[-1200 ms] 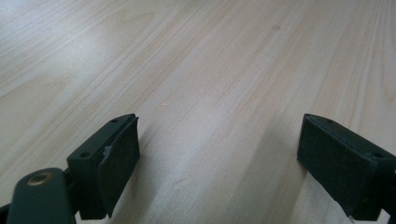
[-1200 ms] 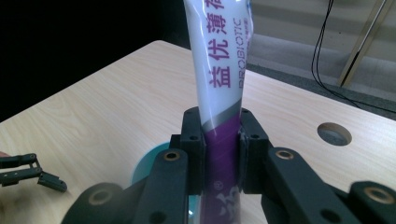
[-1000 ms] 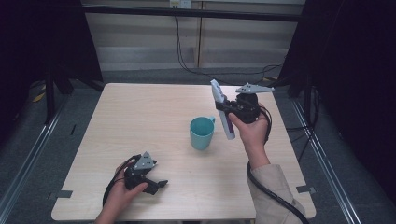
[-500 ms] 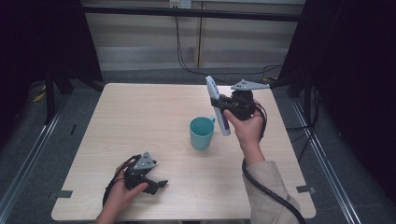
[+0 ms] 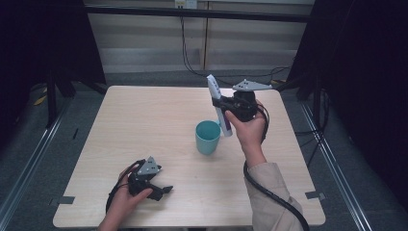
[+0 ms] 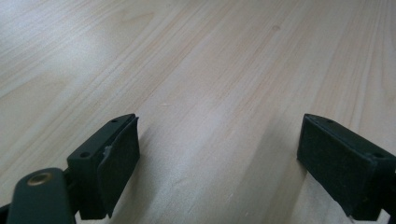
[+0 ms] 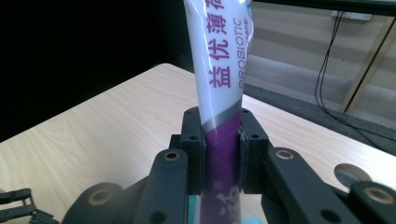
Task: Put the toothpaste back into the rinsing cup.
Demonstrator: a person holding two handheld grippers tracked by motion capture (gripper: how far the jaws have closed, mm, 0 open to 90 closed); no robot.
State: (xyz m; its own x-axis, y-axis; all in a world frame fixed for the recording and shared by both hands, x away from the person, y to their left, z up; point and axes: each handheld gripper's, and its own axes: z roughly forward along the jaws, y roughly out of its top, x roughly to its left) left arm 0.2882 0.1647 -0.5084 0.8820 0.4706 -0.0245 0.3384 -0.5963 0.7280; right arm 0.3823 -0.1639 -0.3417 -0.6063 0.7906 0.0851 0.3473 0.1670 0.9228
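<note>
Tube [image 5: 217,107] picked up, clamped in right hand-held gripper [image 5: 222,107] above teal cup [image 5: 208,137] mid-desk [image 5: 144,120], not yet in cup; left hand-held gripper [image 5: 161,190] wide open, empty, near front edge.

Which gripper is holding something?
The right gripper, raised beside the teal cup, clamps a white-and-purple tube. The left gripper sits open on the table.

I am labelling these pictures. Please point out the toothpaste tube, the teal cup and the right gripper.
toothpaste tube [image 7: 219,70]: right gripper view, on its white printed part above the jaws.
teal cup [image 5: 207,140]: high view, on its outer wall.
right gripper [image 7: 222,149]: right gripper view, between its fingertips, clamped on the tube's purple part.
</note>
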